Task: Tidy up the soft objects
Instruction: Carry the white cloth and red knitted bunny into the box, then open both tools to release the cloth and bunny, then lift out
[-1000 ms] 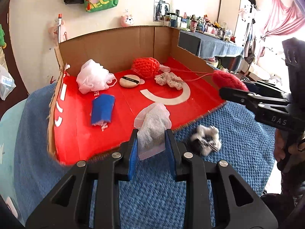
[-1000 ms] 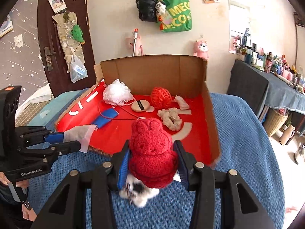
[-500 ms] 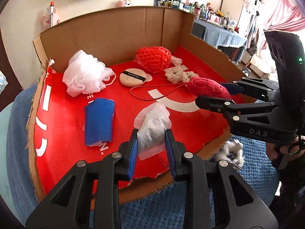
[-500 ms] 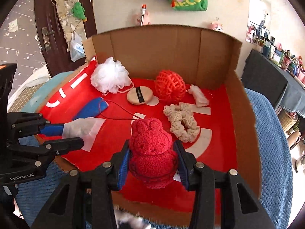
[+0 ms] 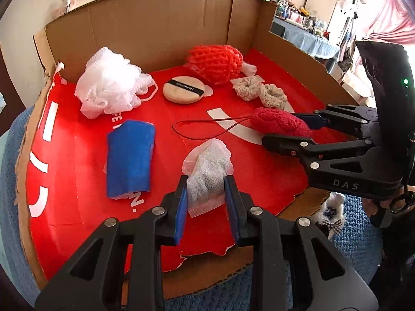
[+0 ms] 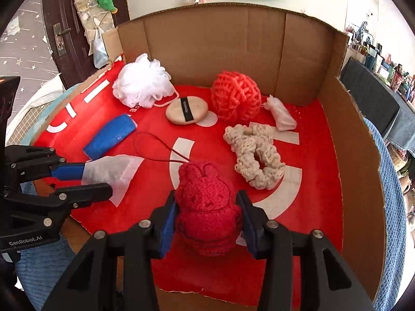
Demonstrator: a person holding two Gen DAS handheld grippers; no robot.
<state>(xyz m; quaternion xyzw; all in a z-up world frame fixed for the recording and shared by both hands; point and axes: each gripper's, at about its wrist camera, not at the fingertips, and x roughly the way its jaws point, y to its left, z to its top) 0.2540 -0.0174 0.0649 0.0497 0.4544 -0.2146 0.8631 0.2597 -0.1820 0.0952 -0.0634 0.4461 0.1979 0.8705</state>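
My left gripper (image 5: pixel 206 202) is shut on a white mesh pouch (image 5: pixel 207 165) and holds it over the front of the red-lined cardboard box (image 5: pixel 64 155). The pouch also shows in the right wrist view (image 6: pixel 111 172). My right gripper (image 6: pixel 207 219) is shut on a red crocheted bunny (image 6: pixel 206 204) with a thin red cord, low over the box floor (image 6: pixel 311 207). In the left wrist view the bunny (image 5: pixel 278 124) sits to the right of the pouch.
In the box lie a white bath pouf (image 5: pixel 109 94), a blue roll (image 5: pixel 129 160), a beige powder puff (image 5: pixel 182 89), an orange net ball (image 5: pixel 216 63), a cream crocheted scrunchie (image 6: pixel 255 155) and a small white packet (image 6: pixel 281 114). A black-and-white fluffy item (image 5: pixel 332 215) lies on the blue blanket outside.
Both grippers have moved forward from above the blue blanket to over the box floor, each still holding its object. The box contents now look closer.
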